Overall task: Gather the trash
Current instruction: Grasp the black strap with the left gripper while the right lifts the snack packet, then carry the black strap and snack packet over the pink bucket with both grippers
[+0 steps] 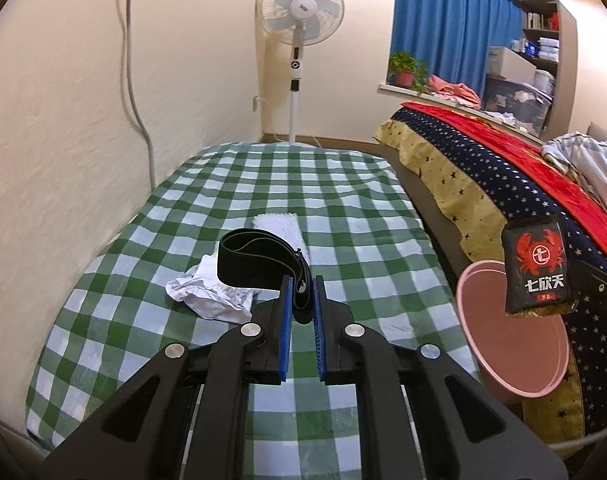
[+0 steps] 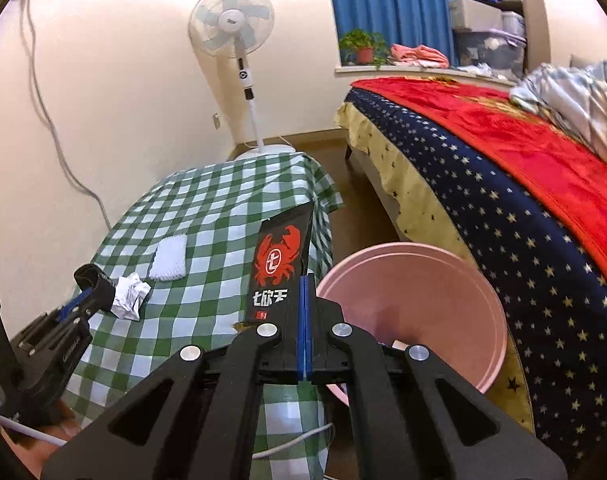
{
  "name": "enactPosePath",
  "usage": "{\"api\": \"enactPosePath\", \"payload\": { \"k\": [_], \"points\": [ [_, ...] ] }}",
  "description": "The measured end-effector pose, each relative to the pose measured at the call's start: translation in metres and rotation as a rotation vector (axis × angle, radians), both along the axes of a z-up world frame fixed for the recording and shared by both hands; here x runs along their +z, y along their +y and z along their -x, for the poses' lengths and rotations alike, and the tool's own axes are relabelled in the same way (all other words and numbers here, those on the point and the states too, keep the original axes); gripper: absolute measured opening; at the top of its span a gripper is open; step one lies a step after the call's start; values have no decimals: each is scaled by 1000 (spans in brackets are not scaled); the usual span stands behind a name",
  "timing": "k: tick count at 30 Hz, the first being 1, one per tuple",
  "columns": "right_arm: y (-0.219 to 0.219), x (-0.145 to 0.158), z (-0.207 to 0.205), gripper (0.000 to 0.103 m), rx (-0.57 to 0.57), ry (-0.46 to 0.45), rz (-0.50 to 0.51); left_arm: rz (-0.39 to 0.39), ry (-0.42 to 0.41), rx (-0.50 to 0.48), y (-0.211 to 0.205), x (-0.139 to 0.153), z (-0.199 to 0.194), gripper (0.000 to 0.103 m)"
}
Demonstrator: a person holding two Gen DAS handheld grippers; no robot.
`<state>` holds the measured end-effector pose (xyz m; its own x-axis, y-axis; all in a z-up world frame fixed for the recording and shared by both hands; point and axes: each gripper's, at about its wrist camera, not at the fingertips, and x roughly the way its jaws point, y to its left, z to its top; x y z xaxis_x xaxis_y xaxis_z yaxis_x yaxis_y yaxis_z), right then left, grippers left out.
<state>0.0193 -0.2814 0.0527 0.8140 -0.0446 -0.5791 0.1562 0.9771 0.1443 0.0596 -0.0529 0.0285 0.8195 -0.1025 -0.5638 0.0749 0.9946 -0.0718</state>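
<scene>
A table draped in a green-and-white checked cloth (image 1: 343,208) stands by the cream wall, bearing a crumpled white paper wad (image 1: 207,294) and, just beyond it, a flat white scalloped-edged cloth pad (image 1: 279,226)

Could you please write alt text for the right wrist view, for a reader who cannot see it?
The right claw, shut, holds a black packet with a red crab logo above the edge of a green checked table, beside a pink bin. At left, the left claw grips a black band near crumpled white paper.
</scene>
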Motion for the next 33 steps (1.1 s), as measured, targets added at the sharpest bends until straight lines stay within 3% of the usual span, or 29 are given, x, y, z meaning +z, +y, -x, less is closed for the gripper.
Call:
{"api": "enactPosePath", "payload": {
  "k": [4,17,33],
  "points": [
    [-2,1,8,0,0,-5,54,5,-6,-21,-5,2,5,10],
    [-31,-6,9,0,-102,26,56,50,-3,-156,-37,-6,-1,10],
    [-81,-21,15,0,-312,69,118,40,4,-428,-131,-24,-20,10]
  ]
}}
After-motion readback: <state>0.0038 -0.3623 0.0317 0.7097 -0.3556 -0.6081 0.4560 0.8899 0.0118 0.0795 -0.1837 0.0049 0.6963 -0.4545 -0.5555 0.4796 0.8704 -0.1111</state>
